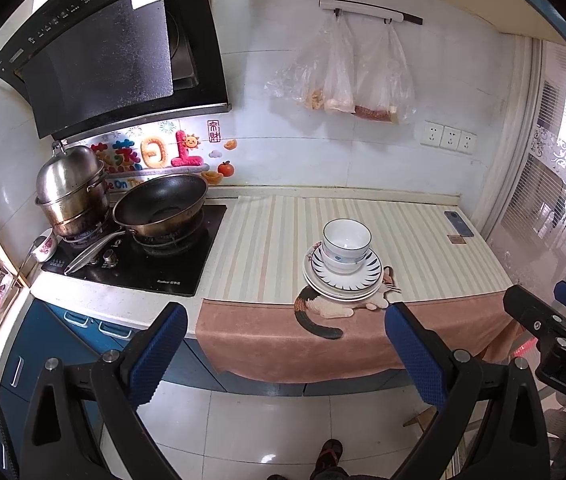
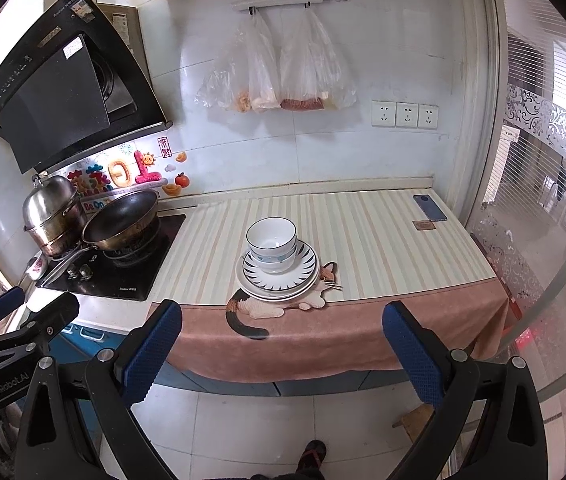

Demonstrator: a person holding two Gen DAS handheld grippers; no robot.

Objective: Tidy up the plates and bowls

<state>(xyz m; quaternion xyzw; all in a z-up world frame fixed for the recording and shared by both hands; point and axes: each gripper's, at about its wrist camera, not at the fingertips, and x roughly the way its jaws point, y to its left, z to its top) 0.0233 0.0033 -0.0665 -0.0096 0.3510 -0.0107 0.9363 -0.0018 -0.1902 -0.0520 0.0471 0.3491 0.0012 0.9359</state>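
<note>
Left wrist view shows the left gripper [image 1: 285,320] held back from the counter [image 1: 123,294] above the floor, its blue-padded fingers [image 1: 159,354] spread wide with nothing between them. At the right edge of that view the right gripper [image 1: 555,308] is partly cut off; in its own view the right gripper [image 2: 281,318] also stands wide apart and empty, and the left one appears only as a cropped black shape at the left edge. The bowls [image 2: 271,242] are nested, two at least, though how many cannot be told since the top one hides the rest. They sit on the plates [image 2: 277,276], a stack whose count is also unclear: a striped-rim plate on top, plainer rims below. The stack rests on a striped cloth [image 2: 363,232] near the counter's front, covering most of a cat picture [image 2: 251,308] on the cloth. Both grippers are well apart from it. A wok [image 2: 123,220] and a steel pot [image 2: 51,212] stand on the stove [image 2: 131,276] to the left; a phone [image 2: 429,208] lies far right. Two bags [image 2: 275,72] hang on the wall, contents hard to make out. A shoe [image 2: 313,454] shows below, cut off by the frame.
</note>
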